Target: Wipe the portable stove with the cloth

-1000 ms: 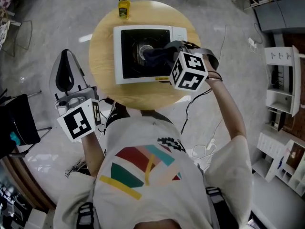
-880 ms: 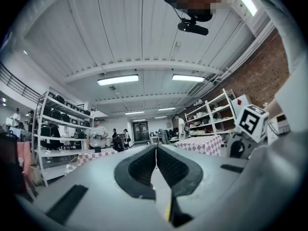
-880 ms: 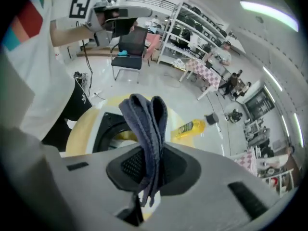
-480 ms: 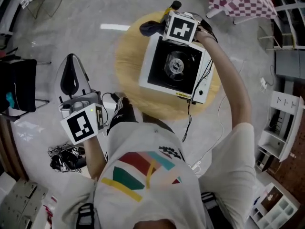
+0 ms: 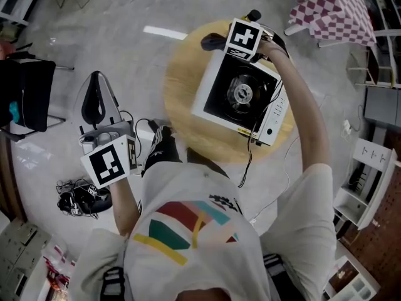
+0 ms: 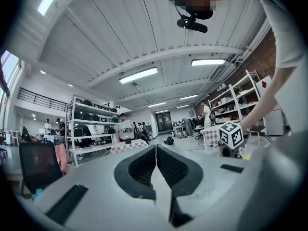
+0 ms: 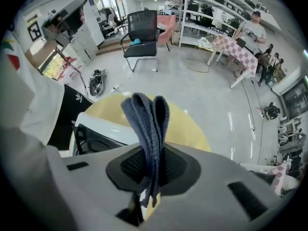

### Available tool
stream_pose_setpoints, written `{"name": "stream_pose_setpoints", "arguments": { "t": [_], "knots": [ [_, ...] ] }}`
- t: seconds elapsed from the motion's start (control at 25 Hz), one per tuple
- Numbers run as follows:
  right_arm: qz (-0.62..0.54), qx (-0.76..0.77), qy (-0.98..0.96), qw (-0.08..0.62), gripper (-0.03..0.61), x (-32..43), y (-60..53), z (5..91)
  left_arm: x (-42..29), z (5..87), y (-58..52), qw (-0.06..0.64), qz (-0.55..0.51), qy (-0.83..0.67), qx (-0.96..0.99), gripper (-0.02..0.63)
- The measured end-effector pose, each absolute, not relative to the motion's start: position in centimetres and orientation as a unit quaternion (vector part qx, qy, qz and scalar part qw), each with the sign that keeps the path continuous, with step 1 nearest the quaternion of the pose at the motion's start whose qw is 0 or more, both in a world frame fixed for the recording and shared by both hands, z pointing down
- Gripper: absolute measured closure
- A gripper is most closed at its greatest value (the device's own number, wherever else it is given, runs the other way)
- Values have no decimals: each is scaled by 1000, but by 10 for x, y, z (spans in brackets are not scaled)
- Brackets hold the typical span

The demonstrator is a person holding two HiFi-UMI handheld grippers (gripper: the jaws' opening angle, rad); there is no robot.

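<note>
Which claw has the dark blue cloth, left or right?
The right claw, shut on the dark blue cloth by the far corner of the white portable stove. The left claw is shut on nothing, away from the round wooden table.

Lit bright and even from ceiling strip lights [image 6: 138, 74]; shadows soft and faint. Picked up white glare streaks on the glossy floor [image 5: 164, 32] in head view, same in right gripper view. Bowed straight lines hard toward the edges in both gripper views, with black vignette in the corners. Went soft on the left gripper [image 6: 156, 150] body close to lens. Resolved the cloth [image 7: 147, 124] weave reasonably sharp.
</note>
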State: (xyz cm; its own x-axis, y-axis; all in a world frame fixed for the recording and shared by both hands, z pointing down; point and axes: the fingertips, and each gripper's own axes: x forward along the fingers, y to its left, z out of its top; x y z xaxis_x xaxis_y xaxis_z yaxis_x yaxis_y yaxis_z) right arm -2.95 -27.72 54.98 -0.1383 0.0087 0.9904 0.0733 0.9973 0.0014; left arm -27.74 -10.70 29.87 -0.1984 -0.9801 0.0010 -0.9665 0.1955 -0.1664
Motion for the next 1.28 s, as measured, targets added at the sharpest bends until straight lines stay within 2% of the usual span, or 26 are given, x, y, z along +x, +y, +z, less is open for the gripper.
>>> {"name": "stream_pose_setpoints", "arguments": {
  "t": [0.36, 0.92, 1.28],
  "knots": [
    [-17, -21, -748, 663, 546, -12, -275, 555, -266, 300, -112, 53, -68, 762, -642, 606],
    [47, 17, -720, 692, 546, 127, -267, 568, -237, 300, -120, 61, -77, 746, -659, 606],
    [43, 47, -695, 716, 546, 202, -266, 572, -209, 298, -127, 74, -83, 727, -677, 606]
  ]
}}
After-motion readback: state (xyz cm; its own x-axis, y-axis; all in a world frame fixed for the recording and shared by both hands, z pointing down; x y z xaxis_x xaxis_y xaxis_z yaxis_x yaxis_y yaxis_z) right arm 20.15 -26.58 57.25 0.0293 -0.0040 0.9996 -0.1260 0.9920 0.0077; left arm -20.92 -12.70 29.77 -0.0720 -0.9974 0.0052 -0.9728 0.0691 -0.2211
